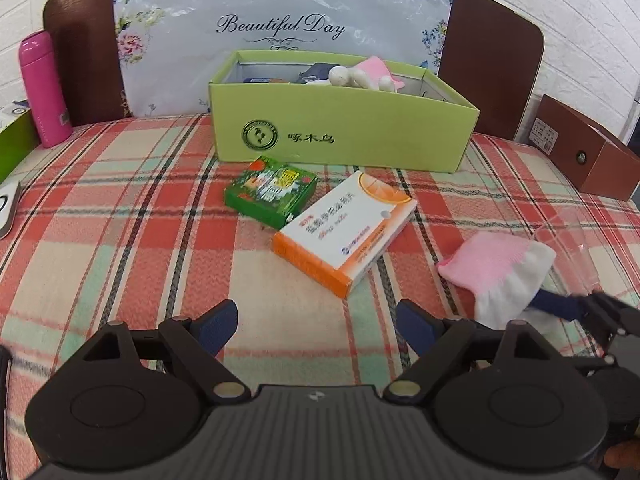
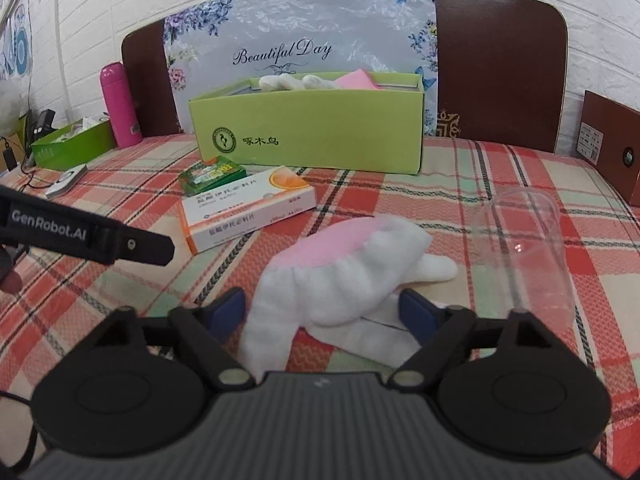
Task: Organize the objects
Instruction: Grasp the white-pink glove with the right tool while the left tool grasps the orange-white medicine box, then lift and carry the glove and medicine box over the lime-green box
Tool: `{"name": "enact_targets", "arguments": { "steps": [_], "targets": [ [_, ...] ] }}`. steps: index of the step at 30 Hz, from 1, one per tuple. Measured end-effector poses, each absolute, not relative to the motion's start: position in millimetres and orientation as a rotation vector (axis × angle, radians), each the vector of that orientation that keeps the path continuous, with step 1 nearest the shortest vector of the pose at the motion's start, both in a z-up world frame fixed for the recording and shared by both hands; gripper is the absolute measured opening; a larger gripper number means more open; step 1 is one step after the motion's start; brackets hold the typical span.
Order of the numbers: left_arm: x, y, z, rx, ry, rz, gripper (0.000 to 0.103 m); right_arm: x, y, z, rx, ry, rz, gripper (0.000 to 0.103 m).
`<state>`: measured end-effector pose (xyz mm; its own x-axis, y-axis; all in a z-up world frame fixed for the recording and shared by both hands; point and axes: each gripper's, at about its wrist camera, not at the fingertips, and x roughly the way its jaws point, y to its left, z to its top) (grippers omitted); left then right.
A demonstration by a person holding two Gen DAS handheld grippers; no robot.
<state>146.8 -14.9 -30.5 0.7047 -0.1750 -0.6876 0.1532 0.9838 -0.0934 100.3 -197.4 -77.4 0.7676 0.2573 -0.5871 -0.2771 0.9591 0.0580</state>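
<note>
The right gripper (image 2: pixel 322 312) straddled a pink-and-white glove (image 2: pixel 344 268) on the plaid cloth (image 2: pixel 120 280), pads not pressing it. Only the right view showed the clear cup (image 2: pixel 528 248) whole; the left gripper (image 1: pixel 316 320) stood spread, empty.

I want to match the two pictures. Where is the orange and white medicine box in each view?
Left wrist view: the orange and white medicine box lies at the middle, just right of the small green box.
Right wrist view: it lies left of the middle, beyond the pink and white glove.
Shared landmark: the light green box behind it in both views.
</note>
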Motion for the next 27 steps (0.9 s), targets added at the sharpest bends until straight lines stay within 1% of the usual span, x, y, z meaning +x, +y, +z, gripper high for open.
{"name": "enact_targets", "arguments": {
  "steps": [1,2,4,5,11,15,17,19,23,26,27],
  "targets": [
    [152.0,-16.7,-28.9,-0.024,0.759,-0.199,0.089,100.0,-197.1,-79.2,-0.025,0.641,0.3,0.047],
    [157.0,-19.0,-27.1,-0.015,0.747,-0.22,0.089,98.4,-198.1,-79.5,-0.015,0.643,0.31,0.043],
    [167.6,-25.8,-23.7,0.01,0.719,-0.258,0.089,93.2,-201.4,-78.0,-0.007,0.639,0.317,0.027],
    [173.3,-29.9,-22.8,0.03,0.706,-0.275,0.089,90.9,-204.6,-76.5,0.0,0.643,0.324,0.026],
    [216.4,-57.6,-31.0,0.208,0.68,-0.349,0.089,76.6,-220.5,-71.4,0.046,0.657,0.336,0.026],
    [239.4,-60.1,-46.0,0.208,0.771,-0.368,0.089,69.9,-227.0,-69.6,0.073,0.658,0.333,0.026],
    [239.6,-54.4,-53.2,0.142,0.814,-0.383,0.079,69.0,-230.0,-68.5,0.088,0.658,0.335,0.026],
    [224.4,-49.2,-52.3,0.106,0.791,-0.403,0.071,67.3,-231.9,-67.3,0.095,0.656,0.337,0.026],
    [187.1,-47.5,-51.1,0.071,0.806,-0.445,0.07,66.4,-230.5,-67.2,0.091,0.674,0.358,0.026],
    [151.4,-48.2,-51.2,0.089,0.81,-0.423,0.07,62.8,-228.6,-66.8,0.084,0.681,0.381,0.032],
    [140.2,-47.1,-50.9,0.087,0.81,-0.408,0.07,61.3,-228.4,-66.3,0.08,0.68,0.391,0.04]
  ]
}}
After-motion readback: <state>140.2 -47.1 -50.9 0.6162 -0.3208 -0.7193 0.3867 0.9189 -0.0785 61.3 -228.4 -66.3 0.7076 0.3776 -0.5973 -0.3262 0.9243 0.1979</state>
